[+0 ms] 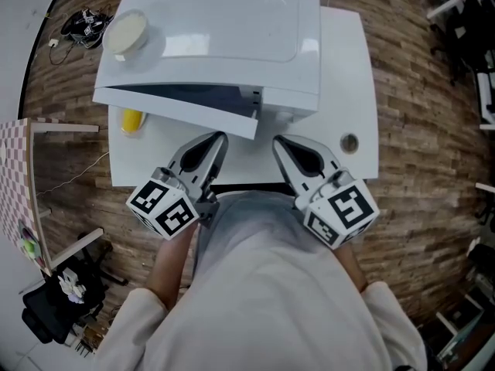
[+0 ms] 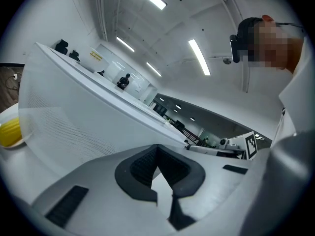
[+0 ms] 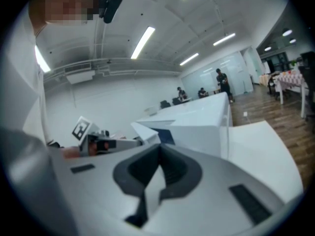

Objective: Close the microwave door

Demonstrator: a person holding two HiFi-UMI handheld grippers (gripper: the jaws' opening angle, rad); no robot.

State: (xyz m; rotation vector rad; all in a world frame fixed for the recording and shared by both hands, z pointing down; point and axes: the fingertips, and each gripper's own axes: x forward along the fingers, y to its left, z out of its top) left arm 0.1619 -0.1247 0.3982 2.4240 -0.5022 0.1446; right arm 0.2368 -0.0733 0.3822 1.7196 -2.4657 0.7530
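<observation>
The white microwave [image 1: 224,29] stands on a white table [image 1: 352,68]. Its door [image 1: 178,103] is partly open, swung out toward me on the left and hinged at the left. My left gripper [image 1: 219,137] is shut and empty, its tip just below the door's free end. The right gripper [image 1: 280,141] is also shut and empty, in front of the microwave's right part and apart from it. In the left gripper view the door [image 2: 88,112] fills the left, beyond the shut left gripper [image 2: 157,149]. The right gripper view shows the microwave [image 3: 197,122] beyond the shut right gripper [image 3: 159,149].
A round cream bowl [image 1: 126,33] rests on the microwave's top left. A yellow object [image 1: 131,120] lies on the table under the open door. A cable hole [image 1: 349,142] marks the table's right part. Chairs and cables stand around on the wood floor [image 1: 418,130].
</observation>
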